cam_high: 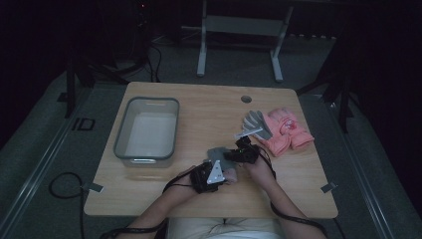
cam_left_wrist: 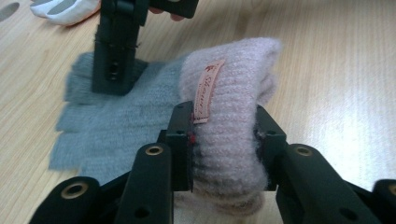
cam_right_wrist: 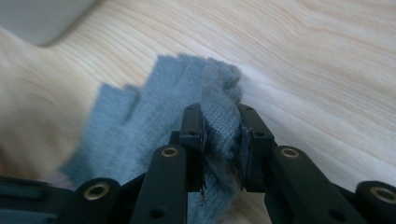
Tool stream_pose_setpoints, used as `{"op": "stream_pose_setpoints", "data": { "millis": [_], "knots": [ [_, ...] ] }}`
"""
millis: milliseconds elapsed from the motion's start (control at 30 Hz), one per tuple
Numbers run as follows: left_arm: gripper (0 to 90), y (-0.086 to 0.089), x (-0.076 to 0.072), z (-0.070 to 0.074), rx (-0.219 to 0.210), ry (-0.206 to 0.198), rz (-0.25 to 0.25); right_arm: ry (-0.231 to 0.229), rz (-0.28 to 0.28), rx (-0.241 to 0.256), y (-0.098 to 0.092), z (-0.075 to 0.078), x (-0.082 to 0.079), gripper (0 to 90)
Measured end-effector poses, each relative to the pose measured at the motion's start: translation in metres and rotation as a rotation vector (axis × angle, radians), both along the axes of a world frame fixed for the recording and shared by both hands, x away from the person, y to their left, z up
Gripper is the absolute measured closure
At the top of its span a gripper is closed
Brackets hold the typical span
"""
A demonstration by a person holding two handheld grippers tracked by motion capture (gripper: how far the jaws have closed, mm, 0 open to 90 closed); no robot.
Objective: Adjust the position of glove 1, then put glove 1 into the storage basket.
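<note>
A knitted glove lies at the table's front middle, with a grey hand part (cam_high: 216, 153) (cam_left_wrist: 107, 121) (cam_right_wrist: 154, 107) and a pink ribbed cuff (cam_left_wrist: 233, 93) bearing a small label. My left gripper (cam_high: 211, 175) (cam_left_wrist: 224, 135) is shut on the cuff, which bulges up between its jaws. My right gripper (cam_high: 242, 152) (cam_right_wrist: 223, 135) is shut on a fold of the grey part near the glove's fingers. In the left gripper view the right gripper (cam_left_wrist: 113, 79) stands upright on the grey fabric, just beyond the cuff. The two grippers are close together.
A grey-rimmed clear bin (cam_high: 147, 132) (cam_right_wrist: 42, 18) stands at the table's left. A grey glove (cam_high: 256, 124) and pink gloves (cam_high: 287, 130) lie at the right, behind the right gripper. A round hole (cam_high: 246, 98) sits near the table's far edge.
</note>
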State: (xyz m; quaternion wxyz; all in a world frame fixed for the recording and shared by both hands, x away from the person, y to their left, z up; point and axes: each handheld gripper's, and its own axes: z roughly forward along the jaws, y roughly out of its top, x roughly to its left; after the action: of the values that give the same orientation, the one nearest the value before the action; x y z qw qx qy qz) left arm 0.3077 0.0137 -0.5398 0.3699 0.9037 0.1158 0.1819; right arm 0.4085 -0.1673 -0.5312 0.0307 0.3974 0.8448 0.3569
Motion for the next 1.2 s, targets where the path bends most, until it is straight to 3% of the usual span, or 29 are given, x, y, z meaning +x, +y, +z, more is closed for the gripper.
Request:
{"op": "stream_pose_setpoints", "data": {
  "millis": [333, 600, 833, 1200],
  "knots": [
    [68.5, 0.009, 0.005, 0.029, 0.0, -0.004, 0.004, -0.053, 0.017, 0.087, -0.005, 0.04, -0.003, 75.6],
    [68.6, 0.023, 0.012, 0.057, -0.008, 0.007, -0.015, -0.071, 0.021, 0.137, -0.002, 0.06, 0.0, 75.5],
    [68.6, 0.036, 0.015, 0.073, 0.01, 0.014, -0.024, -0.069, 0.034, 0.161, 0.01, 0.073, 0.004, 75.7],
    [68.7, 0.06, 0.028, 0.094, 0.032, -0.01, -0.021, -0.098, 0.033, 0.161, 0.034, 0.095, 0.013, 75.8]
  ]
}}
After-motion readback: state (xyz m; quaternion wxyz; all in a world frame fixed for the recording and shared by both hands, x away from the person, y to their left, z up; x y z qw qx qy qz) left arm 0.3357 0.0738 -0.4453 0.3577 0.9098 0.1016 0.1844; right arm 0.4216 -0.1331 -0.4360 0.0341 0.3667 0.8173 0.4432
